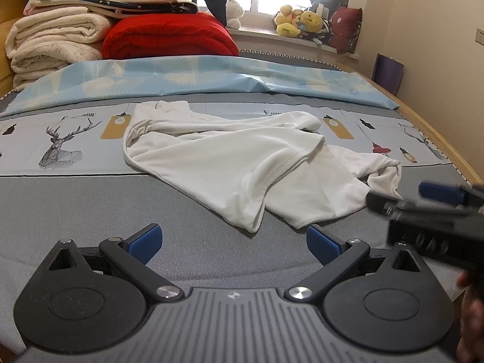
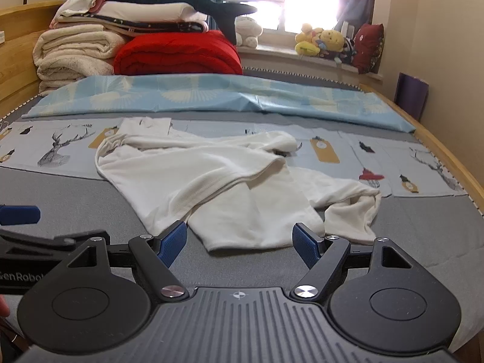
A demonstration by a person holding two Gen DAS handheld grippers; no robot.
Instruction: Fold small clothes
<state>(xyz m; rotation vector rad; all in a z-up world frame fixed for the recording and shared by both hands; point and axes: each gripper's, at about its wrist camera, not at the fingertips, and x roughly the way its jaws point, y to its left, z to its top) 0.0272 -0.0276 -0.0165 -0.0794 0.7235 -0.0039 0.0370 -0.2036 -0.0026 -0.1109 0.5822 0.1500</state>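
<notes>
Crumpled white knit garment (image 1: 230,163), soft jersey with ribbed hems, lies unfolded mid-frame on the bed (image 1: 90,211), half on grey woven fabric, half on a pale printed sheet (image 1: 60,139) with line-drawn deer and yellow tags; print reads partly "HOME". Left gripper (image 1: 234,243): black plastic linkage arms, blue ribbed pads, jaws wide apart, nothing between them, just short of the garment's near hem. Right gripper (image 2: 239,245): same build, jaws spread wide and empty, near hem sits between the pad tips without touching. Lower left of the right wrist view, the other gripper's body shows "SenRobot", cut off. Upper left: stack of cream fleece blankets (image 1: 51,42), red quilted blanket (image 1: 169,36). Plush toys (image 1: 298,21) on the windowsill.
</notes>
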